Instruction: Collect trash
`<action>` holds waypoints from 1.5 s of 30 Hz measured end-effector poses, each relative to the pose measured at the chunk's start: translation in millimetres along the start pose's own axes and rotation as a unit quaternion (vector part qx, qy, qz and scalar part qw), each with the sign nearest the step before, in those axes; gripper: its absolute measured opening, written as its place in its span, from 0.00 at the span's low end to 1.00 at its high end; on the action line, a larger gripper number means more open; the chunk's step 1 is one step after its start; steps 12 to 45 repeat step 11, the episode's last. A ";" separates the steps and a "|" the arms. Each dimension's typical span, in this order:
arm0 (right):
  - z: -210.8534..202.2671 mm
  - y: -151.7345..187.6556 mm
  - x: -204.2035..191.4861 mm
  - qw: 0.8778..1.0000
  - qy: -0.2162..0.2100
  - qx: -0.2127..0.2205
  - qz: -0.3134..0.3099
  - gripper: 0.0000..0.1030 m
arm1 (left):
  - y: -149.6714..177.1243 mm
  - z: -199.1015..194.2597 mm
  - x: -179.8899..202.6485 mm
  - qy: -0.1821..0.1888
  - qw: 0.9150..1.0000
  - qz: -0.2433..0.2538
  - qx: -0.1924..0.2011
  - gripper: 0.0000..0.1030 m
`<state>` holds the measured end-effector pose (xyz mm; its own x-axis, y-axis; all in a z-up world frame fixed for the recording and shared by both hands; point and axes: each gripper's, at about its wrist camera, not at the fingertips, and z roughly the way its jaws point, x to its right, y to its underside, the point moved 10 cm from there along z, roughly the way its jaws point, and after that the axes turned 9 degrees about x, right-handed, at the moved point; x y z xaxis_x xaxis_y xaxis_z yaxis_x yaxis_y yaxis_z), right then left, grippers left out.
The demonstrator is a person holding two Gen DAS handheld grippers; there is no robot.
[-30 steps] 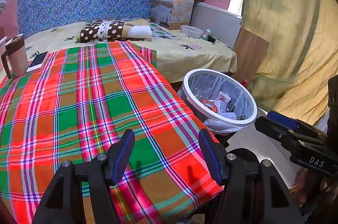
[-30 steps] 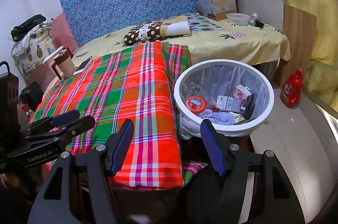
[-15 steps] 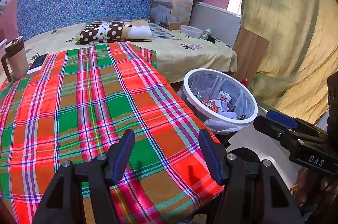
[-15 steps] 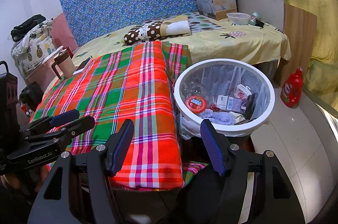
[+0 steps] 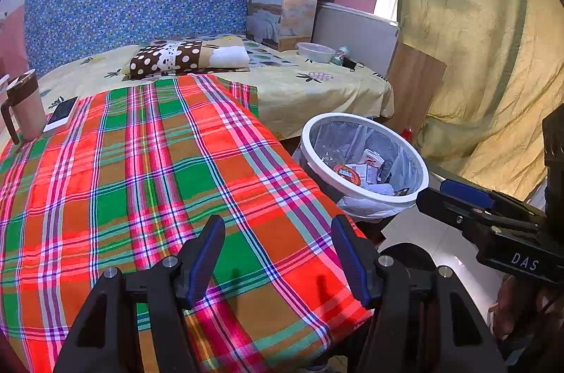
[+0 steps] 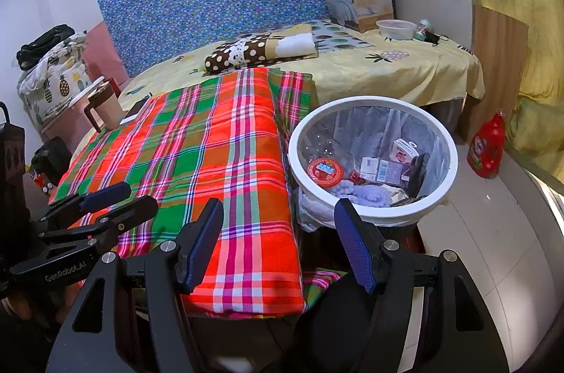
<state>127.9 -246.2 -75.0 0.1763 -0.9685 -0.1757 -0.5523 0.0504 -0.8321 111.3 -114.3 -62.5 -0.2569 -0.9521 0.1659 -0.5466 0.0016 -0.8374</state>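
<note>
Both grippers hover at the near end of the plaid cloth [image 5: 148, 182], and neither has anything in it. The left gripper [image 5: 278, 262] hangs over the cloth's near corner, jaws spread wide, nothing between the blue pads. The right gripper [image 6: 280, 244] is just as wide and empty, straddling the gap between the cloth's edge and the white bin [image 6: 445, 140]. That bin stands on the floor right against the cloth's right side, lined with a bag, and the trash [image 6: 382, 170] sits inside: a red round lid, small cartons, something pale blue and crumpled, perhaps tissue. A mug [image 5: 26, 110] and phone [image 5: 61, 117] rest at the cloth's far left corner.
</note>
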 end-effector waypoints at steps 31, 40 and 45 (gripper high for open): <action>0.6 0.8 0.9 1.000 0.000 -0.001 0.001 0.65 | 3.6 2.2 1.0 0.003 1.000 -0.004 -0.004 0.60; 0.6 0.8 0.9 1.000 0.000 -0.001 0.001 0.65 | 3.6 2.2 1.0 0.003 1.000 -0.004 -0.004 0.60; 0.6 0.8 0.9 1.000 0.000 -0.001 0.001 0.65 | 3.6 2.2 1.0 0.003 1.000 -0.004 -0.004 0.60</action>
